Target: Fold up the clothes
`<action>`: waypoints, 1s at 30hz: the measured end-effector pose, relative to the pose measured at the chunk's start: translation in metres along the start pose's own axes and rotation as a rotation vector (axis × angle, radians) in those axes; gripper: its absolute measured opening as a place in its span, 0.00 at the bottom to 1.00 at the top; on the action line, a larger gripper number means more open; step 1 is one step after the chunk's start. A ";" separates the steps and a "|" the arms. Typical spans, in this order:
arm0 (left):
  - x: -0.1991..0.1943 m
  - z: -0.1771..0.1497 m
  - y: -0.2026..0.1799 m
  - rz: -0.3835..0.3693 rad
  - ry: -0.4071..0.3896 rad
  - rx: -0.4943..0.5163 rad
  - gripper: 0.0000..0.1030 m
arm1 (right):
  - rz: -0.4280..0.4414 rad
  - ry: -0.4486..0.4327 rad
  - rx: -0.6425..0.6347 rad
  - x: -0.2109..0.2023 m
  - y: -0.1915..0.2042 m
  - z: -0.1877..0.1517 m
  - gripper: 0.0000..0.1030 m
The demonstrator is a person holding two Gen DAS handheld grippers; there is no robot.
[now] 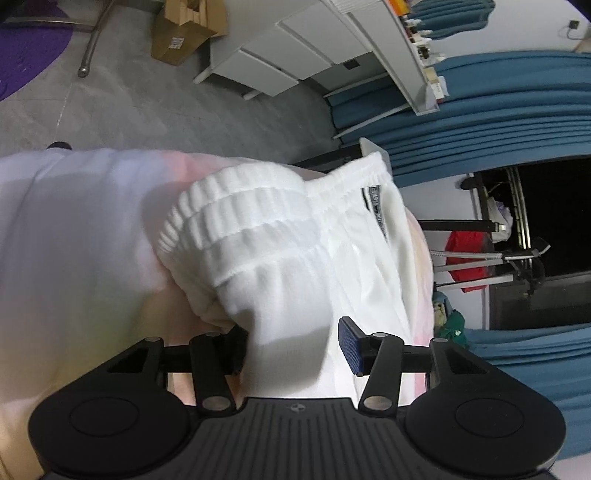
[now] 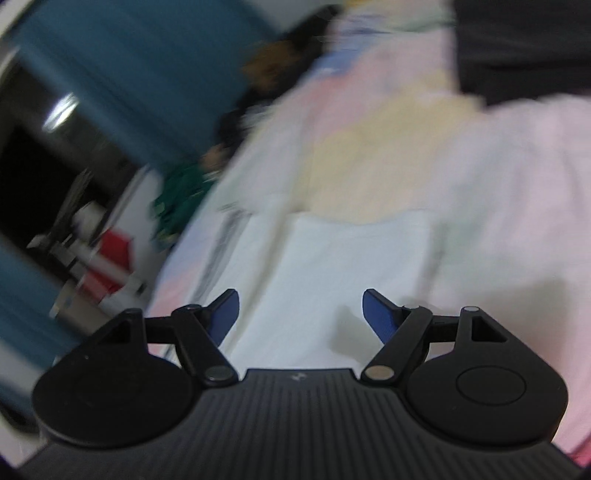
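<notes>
White trousers (image 1: 280, 258) are draped between the left gripper's (image 1: 295, 345) parted fingers, unclamped; the right gripper (image 2: 301, 314) is empty, fingers apart. Next, the folded half should be smoothed flat.

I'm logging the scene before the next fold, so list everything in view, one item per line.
white garment: one, white with ribbed elastic waistband, bunched on the bed between the left gripper's jaws
bed sheet: one, pastel pink and yellow, beneath the garment
curtains: blue, at right in the left wrist view
drawer unit: one, white, on the floor
cardboard box: one, brown, beside the drawers
red cloth: one, on a stand by the curtains
left gripper: black, blue pads
right gripper: black, blue pads, open, empty
</notes>
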State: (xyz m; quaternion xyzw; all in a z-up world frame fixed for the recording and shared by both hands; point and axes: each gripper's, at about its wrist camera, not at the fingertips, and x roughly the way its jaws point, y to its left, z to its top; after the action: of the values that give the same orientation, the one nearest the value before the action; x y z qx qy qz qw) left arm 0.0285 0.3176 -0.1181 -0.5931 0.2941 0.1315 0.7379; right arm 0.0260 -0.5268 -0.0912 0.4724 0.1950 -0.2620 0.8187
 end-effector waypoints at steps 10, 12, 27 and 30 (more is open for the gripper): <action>0.012 0.005 0.009 -0.025 0.027 -0.041 0.51 | -0.086 0.104 0.243 0.084 -0.058 0.016 0.74; 0.015 0.006 0.009 -0.027 0.028 -0.044 0.51 | -0.017 0.081 0.297 0.092 -0.065 0.016 0.75; 0.010 0.004 0.000 -0.033 -0.005 -0.021 0.51 | 0.209 0.147 0.202 0.106 -0.033 0.011 0.74; 0.008 0.002 -0.003 -0.034 -0.014 -0.019 0.51 | 0.078 0.139 0.178 0.113 -0.038 0.008 0.65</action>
State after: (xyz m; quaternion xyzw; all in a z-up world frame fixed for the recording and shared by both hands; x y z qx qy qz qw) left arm 0.0368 0.3179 -0.1202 -0.6039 0.2776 0.1259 0.7365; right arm 0.0922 -0.5770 -0.1767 0.5674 0.2087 -0.2128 0.7676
